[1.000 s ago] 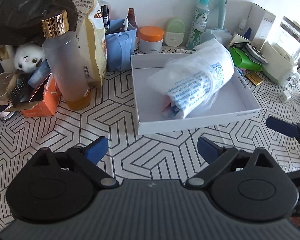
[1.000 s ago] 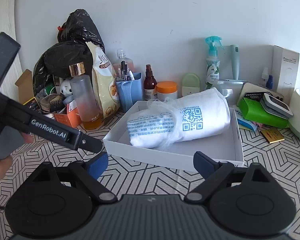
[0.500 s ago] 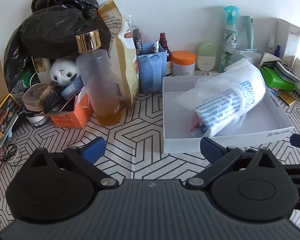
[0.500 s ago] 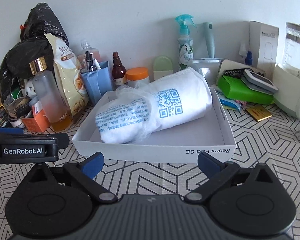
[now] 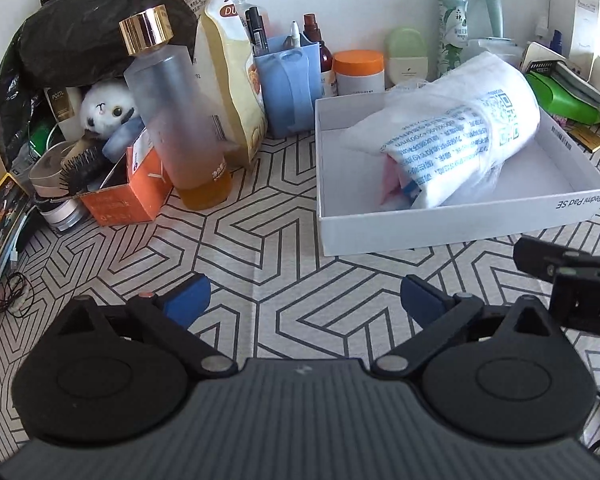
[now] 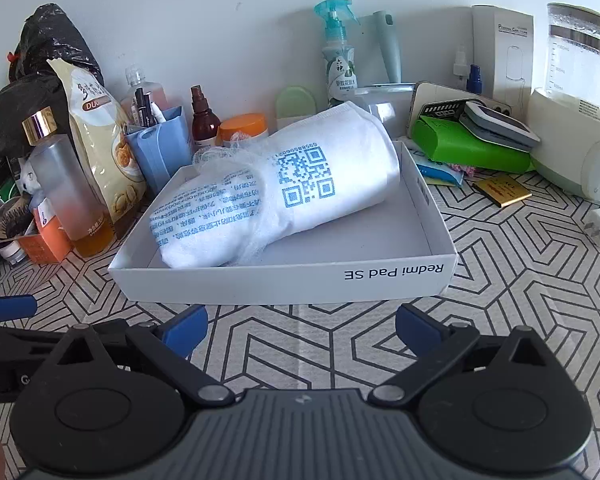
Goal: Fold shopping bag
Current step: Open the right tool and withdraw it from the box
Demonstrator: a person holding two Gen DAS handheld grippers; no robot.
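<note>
The shopping bag (image 6: 276,196) lies rolled up in the white box lid (image 6: 284,284) on my counter (image 5: 260,240). Something pink at its open end (image 5: 392,178) shows only in the left view; I cannot tell what it is. The right view alone shows the whole QR print and the kettle (image 6: 580,92), cut by the frame edge. My left gripper (image 5: 304,296) is spread and empty. My right gripper (image 6: 300,324) has just been opening, with nothing between its jaws.

Thin crinkled plastic shopping bag (image 6: 276,196) in matt cardboard box (image 6: 284,280).
</note>
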